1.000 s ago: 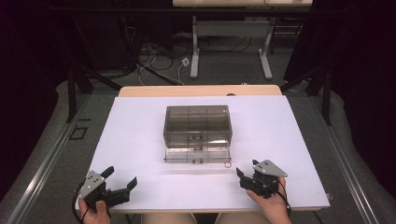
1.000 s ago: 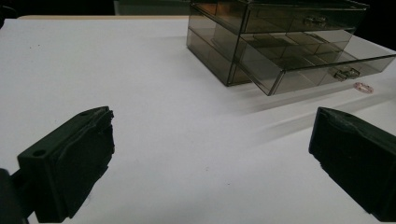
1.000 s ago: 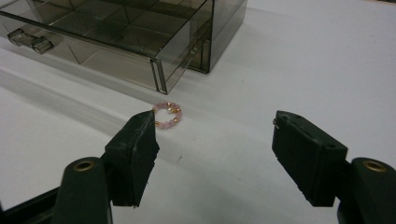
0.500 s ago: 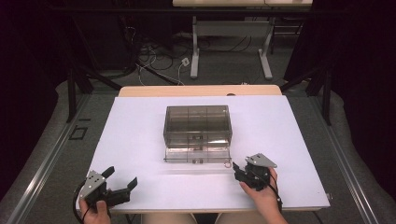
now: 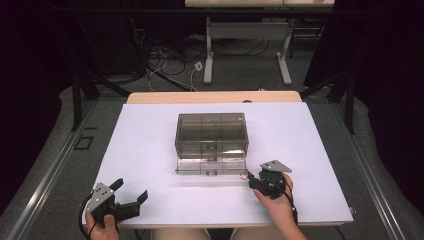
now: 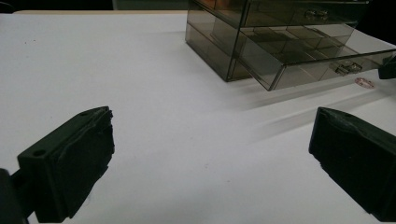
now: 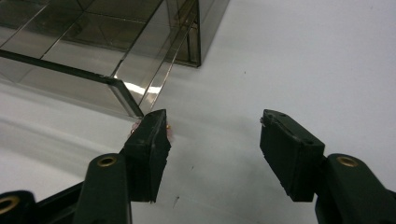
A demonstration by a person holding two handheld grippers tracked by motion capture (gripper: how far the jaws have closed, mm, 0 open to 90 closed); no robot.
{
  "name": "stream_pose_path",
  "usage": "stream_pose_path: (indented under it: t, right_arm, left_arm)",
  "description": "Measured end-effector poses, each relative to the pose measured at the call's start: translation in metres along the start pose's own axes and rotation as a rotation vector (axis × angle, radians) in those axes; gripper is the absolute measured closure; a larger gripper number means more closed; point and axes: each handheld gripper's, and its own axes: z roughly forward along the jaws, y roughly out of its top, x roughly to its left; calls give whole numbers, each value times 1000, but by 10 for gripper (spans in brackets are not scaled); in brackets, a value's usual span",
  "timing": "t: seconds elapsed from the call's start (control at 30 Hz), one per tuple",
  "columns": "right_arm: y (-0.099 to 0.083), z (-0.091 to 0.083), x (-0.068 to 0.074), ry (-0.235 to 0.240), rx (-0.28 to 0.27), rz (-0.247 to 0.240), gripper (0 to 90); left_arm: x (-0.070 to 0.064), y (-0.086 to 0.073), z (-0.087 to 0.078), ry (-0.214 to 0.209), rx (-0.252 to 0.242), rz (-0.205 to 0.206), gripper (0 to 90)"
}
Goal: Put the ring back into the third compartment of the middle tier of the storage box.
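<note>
Black pads of my left claw point(image 5: 131, 200) stay spread wide and empty at the near left edge of the desk point(image 5: 150, 145), parked where they were a second ago; in the left gripper view the two pads frame bare white surface, well apart from the work.

My right claw point(image 5: 252, 181) is the one that has moved. A second ago it sat near the front right edge; it has since advanced forward and leftward and now stands just beside the front right corner of the open bottom drawer point(image 5: 212, 166). Its jaws are spread, pinching nothing. In the right gripper view the left pad point(image 7: 152, 140) sits right over a small pinkish ring point(image 7: 136, 125) that lies on the desk at the drawer's corner, mostly hidden behind the pad. The left gripper view shows that same ring point(image 6: 364, 82) flat on the desk, just outside the drawer front. I cannot tell whether the pad touches it.

Farther off, the smoked clear drawer box point(image 5: 211, 132) stands mid-desk, its lowest drawer pulled out toward me and, as far as I can see, empty; the drawer above it is shut.

Judgement: the approach is nearly complete. The ring is off-centre between my right jaws, so a small leftward correction is called for before closing. Risk: a thin flat ring may slide or skid under the drawer lip.
</note>
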Motion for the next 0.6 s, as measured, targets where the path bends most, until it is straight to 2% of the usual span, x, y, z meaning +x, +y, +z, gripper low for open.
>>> stream_pose_path:
  t: [0.13, 0.2, 0.27, 0.6]
  right_arm:
    - [2, 3, -3, 19, 13, 28, 416]
    - [3, 4, -7, 28, 24, 52, 416]
    - [5, 8, -10, 55, 60, 94, 404]
    - [8, 13, -10, 40, 63, 97, 393]
  left_arm:
    - [0, 0, 0, 1, 3, 1, 4]
    - [0, 0, 1, 0, 5, -1, 4]
    - [0, 0, 1, -1, 5, -1, 4]
    - [-1, 0, 2, -4, 9, 1, 4]
